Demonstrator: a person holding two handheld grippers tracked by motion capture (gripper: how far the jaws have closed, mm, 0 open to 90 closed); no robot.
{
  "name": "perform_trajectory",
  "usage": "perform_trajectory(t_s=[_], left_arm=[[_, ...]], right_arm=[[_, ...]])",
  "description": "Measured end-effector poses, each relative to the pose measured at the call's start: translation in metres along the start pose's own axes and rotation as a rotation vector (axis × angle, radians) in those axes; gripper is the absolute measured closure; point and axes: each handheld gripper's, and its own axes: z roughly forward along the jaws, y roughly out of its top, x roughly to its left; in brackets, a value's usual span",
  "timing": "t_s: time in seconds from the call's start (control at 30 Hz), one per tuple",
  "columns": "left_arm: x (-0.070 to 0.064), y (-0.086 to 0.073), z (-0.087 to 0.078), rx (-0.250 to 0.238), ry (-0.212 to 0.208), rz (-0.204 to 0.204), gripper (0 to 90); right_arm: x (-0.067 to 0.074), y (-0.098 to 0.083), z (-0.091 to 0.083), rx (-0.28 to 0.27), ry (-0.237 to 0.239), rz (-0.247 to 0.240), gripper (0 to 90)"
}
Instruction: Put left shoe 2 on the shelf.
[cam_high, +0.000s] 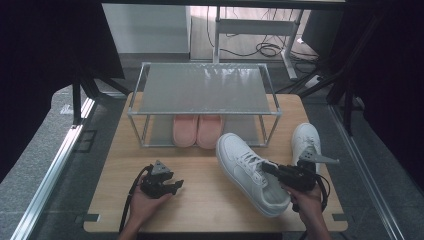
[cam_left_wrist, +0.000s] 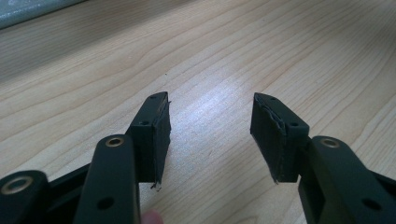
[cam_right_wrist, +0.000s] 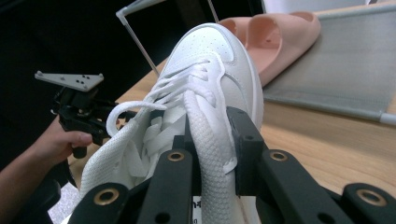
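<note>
One white sneaker (cam_high: 252, 172), toe toward rack (cam_high: 202, 90).

Slippers (cam_high: 197, 130) in rack (cam_high: 204, 113); sneaker (cam_high: 250, 172) before rack.

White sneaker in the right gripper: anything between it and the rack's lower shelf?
The pink slippers fill the middle of the lower shelf. The white sneaker has bare shelf to their right; the right gripper grips its collar.

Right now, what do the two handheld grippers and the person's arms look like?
Both the left gripper and right gripper are black, each topped by a grey three-cornered plate, with a black cable trailing back. The fingers carry black pads and brass-coloured pivot rivets. Forearms are bare, no sleeves.
</note>
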Motion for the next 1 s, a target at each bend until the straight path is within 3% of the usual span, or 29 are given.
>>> perform_trajectory(t_s=[0.53,1.0], left_arm=[[0.001,0.0,0.0,-0.004,-0.003,-0.011,48.4],[0.001,0.001,0.0,-0.007,-0.008,-0.002,48.3]], right_arm=[[0.014,0.021,0.0,-0.081,0.059,0.002,80.5],[0.019,0.052,0.004,-0.165,0.097,0.004,80.6]])
